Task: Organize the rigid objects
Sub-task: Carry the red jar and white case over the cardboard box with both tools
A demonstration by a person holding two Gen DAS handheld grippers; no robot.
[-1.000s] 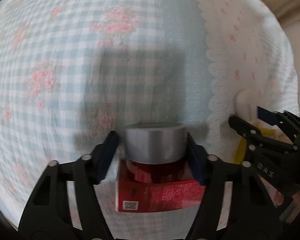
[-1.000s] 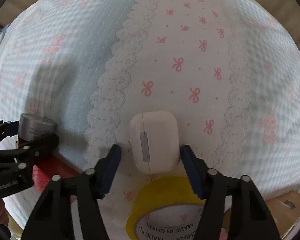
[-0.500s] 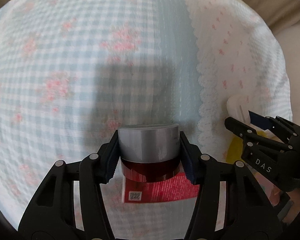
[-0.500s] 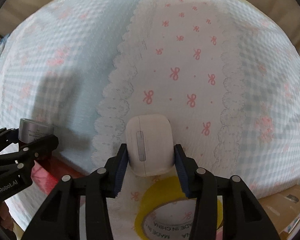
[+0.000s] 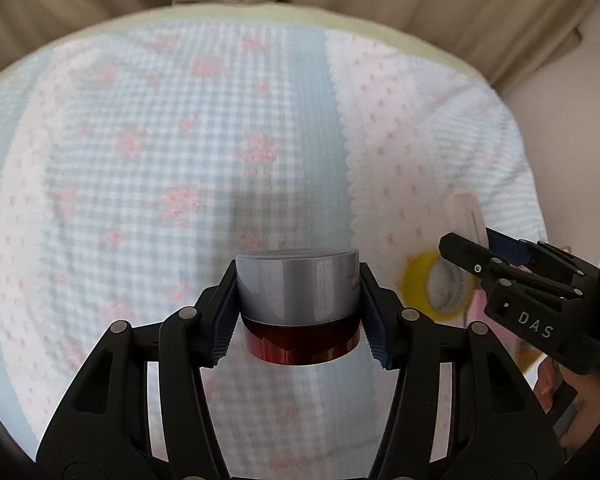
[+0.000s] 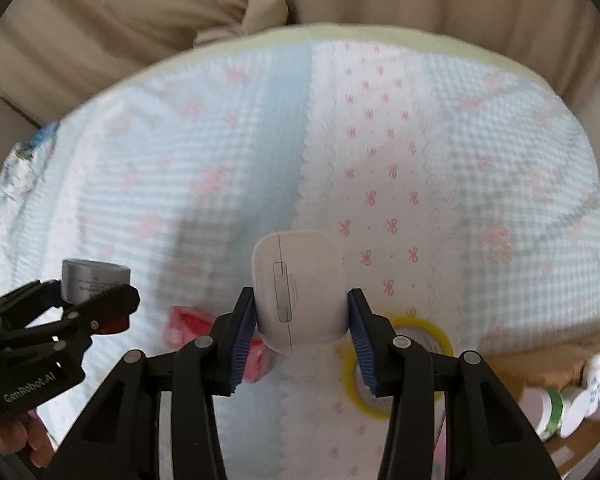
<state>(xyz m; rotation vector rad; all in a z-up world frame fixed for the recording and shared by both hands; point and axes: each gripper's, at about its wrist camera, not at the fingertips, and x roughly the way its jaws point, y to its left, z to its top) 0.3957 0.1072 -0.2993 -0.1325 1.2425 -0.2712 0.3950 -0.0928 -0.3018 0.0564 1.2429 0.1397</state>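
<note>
Holding the jar [image 5: 298,300] off the cloth [image 5: 140,168], I have my left gripper [image 5: 298,316] pinching its silver lid; my right gripper [image 6: 300,324] clamps the white case [image 6: 300,284] above the tape [image 6: 432,330], red box [image 6: 184,322] below

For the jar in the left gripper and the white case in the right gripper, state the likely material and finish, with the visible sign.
Jar: lid looks like brushed metal or metallised plastic, showing a soft grey sheen; the dark red base is glossy, glass or plastic. White case: smooth, slightly glossy plastic, with rounded corners and a fine seam line.
</note>
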